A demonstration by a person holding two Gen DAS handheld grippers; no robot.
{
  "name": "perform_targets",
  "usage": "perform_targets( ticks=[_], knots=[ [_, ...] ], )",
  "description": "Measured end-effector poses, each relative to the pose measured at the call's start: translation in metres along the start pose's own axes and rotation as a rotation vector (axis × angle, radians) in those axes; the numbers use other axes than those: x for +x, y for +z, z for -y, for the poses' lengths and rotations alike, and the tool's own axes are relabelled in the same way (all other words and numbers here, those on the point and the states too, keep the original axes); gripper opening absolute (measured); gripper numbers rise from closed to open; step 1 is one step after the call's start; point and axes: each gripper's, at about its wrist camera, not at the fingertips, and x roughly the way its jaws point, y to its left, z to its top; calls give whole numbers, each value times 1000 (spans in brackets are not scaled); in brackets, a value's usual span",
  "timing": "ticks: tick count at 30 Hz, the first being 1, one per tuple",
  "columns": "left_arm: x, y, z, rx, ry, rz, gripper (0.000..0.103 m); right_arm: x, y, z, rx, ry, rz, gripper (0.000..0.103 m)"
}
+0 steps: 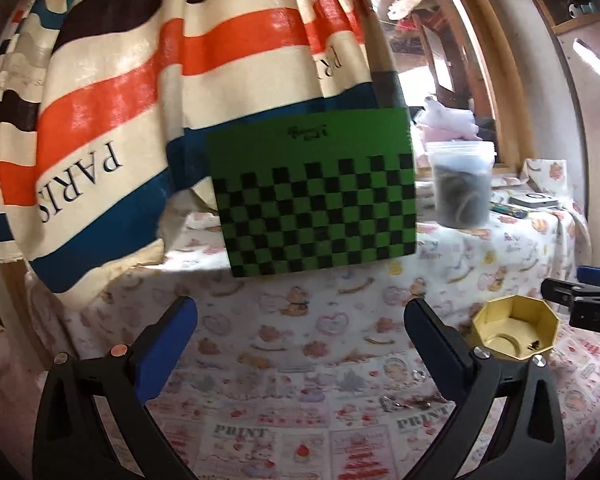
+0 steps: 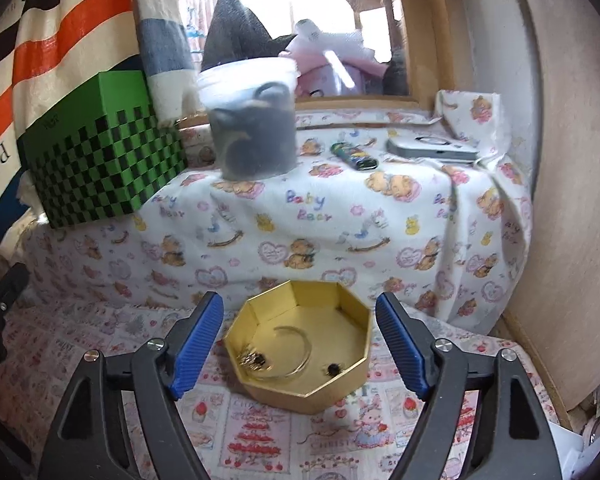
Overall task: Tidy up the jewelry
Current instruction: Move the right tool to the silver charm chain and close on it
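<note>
Presently: gold octagonal tray (image 2: 300, 344), lower centre of the right-wrist frame, holding a thin bangle (image 2: 296, 344) and small earrings (image 2: 254, 360). Light, hard, slippery; probably best pinched across the bangle's rim. Right gripper (image 2: 300, 344) and left gripper (image 1: 300, 344) both spread wide, empty.

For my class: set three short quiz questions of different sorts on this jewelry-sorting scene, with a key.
1. True or false: the right gripper is clamped on the gold octagonal box.
2. The clear bangle lies: A) in the box, B) on the green checkered box, C) in the plastic tub.
3. Fill in: loose jewelry on the cloth lies near the ____ gripper.

Key: 1 false; 2 A; 3 left.
</note>
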Motion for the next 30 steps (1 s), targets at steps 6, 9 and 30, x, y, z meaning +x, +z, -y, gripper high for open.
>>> perform_targets(
  ticks=[6, 9, 30],
  knots=[
    [4, -4, -14, -103, -120, -38, 103, 0, -1, -8, -103, 115, 3, 80],
    [8, -4, -17, -117, -165, -76, 103, 3, -3, -14, -102, 106, -26, 80],
    [31, -22, -43, -214, -87, -200, 102, 10, -8, -38, -63, 292, -148, 61]
  ],
)
